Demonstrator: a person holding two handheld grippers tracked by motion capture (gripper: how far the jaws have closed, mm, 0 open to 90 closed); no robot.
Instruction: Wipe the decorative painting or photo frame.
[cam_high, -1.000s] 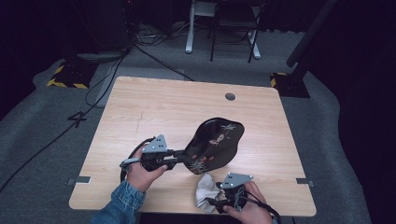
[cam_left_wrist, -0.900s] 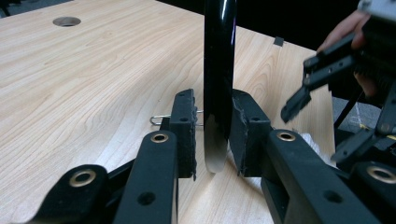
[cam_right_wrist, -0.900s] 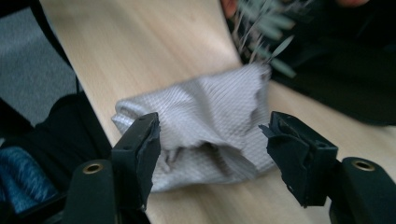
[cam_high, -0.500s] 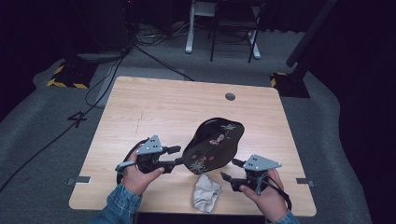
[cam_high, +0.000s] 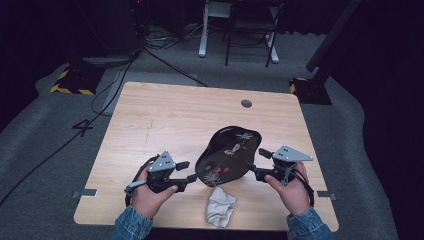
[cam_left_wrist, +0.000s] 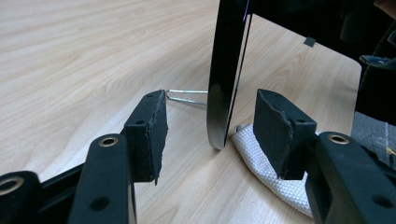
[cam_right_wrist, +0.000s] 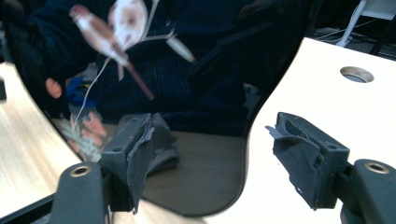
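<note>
A glossy black lacquer tray (cam_high: 229, 156) with a wavy, irregular outline rests on the near half of the table (cam_high: 165, 115), between the two grippers; its mirror-like face is painted with a brown-and-cream bird, pale blossoms and thin stems, and in the right gripper view it (cam_right_wrist: 187, 70) reflects a denim sleeve. In the left gripper view the tray's rim (cam_left_wrist: 224, 79) is seen edge-on, a thin dark curved band standing between the pads without touching either. The left gripper (cam_high: 189, 171), whose jaws have just been opening, is released, its black foam pads (cam_left_wrist: 156, 133) rough and torn at the edges. The right gripper (cam_high: 260, 165) has likewise just been spreading its jaws; they straddle the tray's edge without pressing, one worn pad (cam_right_wrist: 137, 154) over the lacquer, the other over bare wood. Just in front of the tray lies a crumpled white cloth (cam_high: 220, 205) with a fine waffle weave. The tabletop is pale wood-grain laminate with a round cable hole (cam_high: 246, 103). On the grey floor at the left a dark "4" (cam_high: 83, 127) is marked.
</note>
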